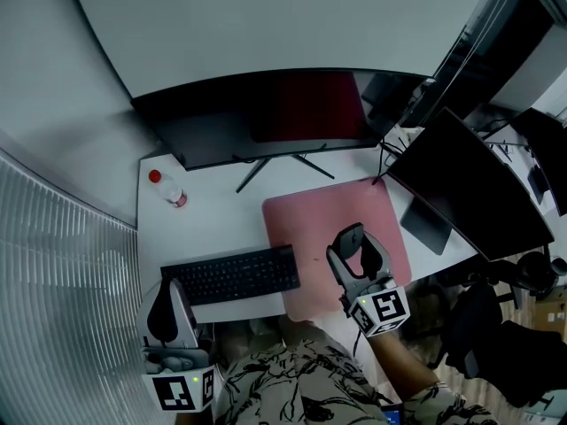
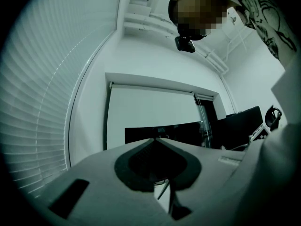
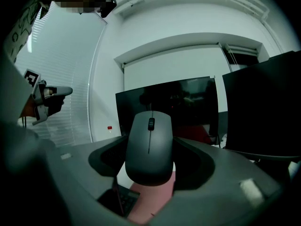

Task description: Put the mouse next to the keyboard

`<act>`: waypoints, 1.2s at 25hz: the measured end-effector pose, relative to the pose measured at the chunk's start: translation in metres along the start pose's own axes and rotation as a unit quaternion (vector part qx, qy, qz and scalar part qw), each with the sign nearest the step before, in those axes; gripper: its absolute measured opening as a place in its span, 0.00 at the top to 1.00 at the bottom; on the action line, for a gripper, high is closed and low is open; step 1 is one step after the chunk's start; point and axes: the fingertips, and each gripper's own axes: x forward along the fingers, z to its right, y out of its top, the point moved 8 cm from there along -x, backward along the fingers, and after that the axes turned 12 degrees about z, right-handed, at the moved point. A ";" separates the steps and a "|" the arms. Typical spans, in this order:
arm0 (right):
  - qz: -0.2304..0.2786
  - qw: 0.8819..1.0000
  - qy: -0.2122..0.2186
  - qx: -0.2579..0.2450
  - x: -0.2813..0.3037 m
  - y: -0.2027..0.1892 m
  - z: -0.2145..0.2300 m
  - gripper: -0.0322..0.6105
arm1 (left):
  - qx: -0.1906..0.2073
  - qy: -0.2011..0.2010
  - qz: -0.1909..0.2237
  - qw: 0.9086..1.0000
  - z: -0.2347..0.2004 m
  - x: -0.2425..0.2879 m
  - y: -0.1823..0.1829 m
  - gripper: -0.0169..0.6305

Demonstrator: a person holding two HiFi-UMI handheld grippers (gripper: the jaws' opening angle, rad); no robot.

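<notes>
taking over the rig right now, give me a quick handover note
Right gripper: jaws shut on the mouse, over the pink mat, right of the keyboard.
Left gripper: jaws together, empty, at the desk's near-left corner.
Done: mouse grasped.
Left: set the mouse down beside the keyboard's right end, then release.

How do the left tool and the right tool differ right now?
The right tool is shut on the mouse; the left tool is shut with nothing between its jaws. The right tool hangs over the pink mat, while the left tool is near the keyboard's left end. Both point toward the monitor.
</notes>
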 end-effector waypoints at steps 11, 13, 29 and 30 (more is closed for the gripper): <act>-0.078 0.997 -0.019 0.023 0.011 -0.073 0.010 0.48 | -0.001 0.000 -0.022 1.000 0.000 0.000 -0.009 0.97; -0.092 0.995 -0.022 0.026 0.012 -0.085 0.010 0.48 | -0.002 0.000 -0.026 1.000 -0.001 -0.001 -0.012 0.97; -0.190 0.980 -0.037 0.047 0.010 -0.157 0.007 0.48 | -0.003 0.005 -0.042 0.999 -0.006 0.005 -0.025 0.97; -0.195 0.979 -0.037 0.048 0.009 -0.161 0.007 0.48 | -0.003 0.005 -0.042 0.999 -0.007 0.006 -0.025 0.97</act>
